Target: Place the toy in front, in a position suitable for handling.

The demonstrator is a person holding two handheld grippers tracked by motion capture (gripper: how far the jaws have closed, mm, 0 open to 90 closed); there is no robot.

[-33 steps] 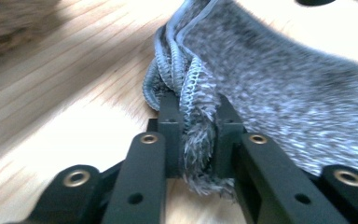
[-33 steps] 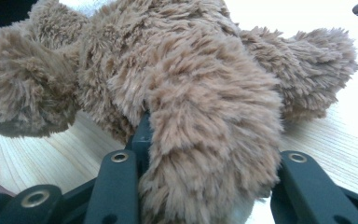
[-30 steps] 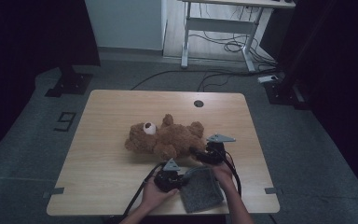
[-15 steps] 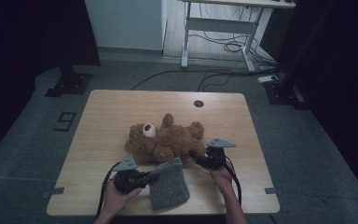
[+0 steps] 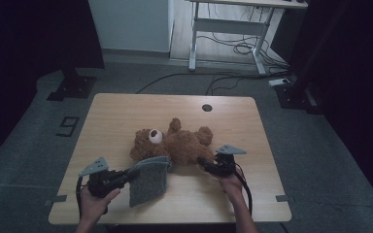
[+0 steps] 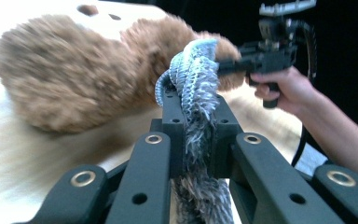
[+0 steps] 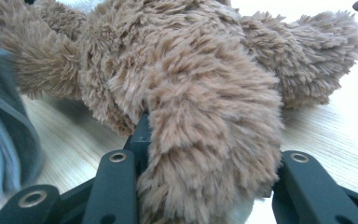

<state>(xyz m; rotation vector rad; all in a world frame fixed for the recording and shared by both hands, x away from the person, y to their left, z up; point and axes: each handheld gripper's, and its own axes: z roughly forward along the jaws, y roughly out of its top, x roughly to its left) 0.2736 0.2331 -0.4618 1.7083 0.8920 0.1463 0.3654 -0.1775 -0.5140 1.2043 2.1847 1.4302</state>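
Note:
A brown teddy bear [image 5: 175, 143] lies on its back in the middle of the wooden table [image 5: 121, 116]. My left gripper [image 5: 132, 174] is shut on one edge of a grey fluffy cloth [image 5: 149, 180], which hangs from it just in front of the bear's head. In the left gripper view the cloth [image 6: 193, 88] is bunched between the jaws of the gripper [image 6: 196, 116], with the bear [image 6: 74, 79] behind. My right gripper [image 5: 205, 164] is shut on the bear's leg [image 7: 209, 140]; the fur hides its fingertips [image 7: 142, 133].
The table has a small round hole [image 5: 207, 107] near its far edge. A white desk frame [image 5: 233, 29] with loose cables stands on the floor behind. The person's right hand [image 6: 284, 86] and its gripper [image 6: 270, 49] appear beyond the cloth.
My left gripper has carried the grey cloth from the front middle of the table over to the left and lifted it, so it now hangs. The right gripper has stayed on the bear.

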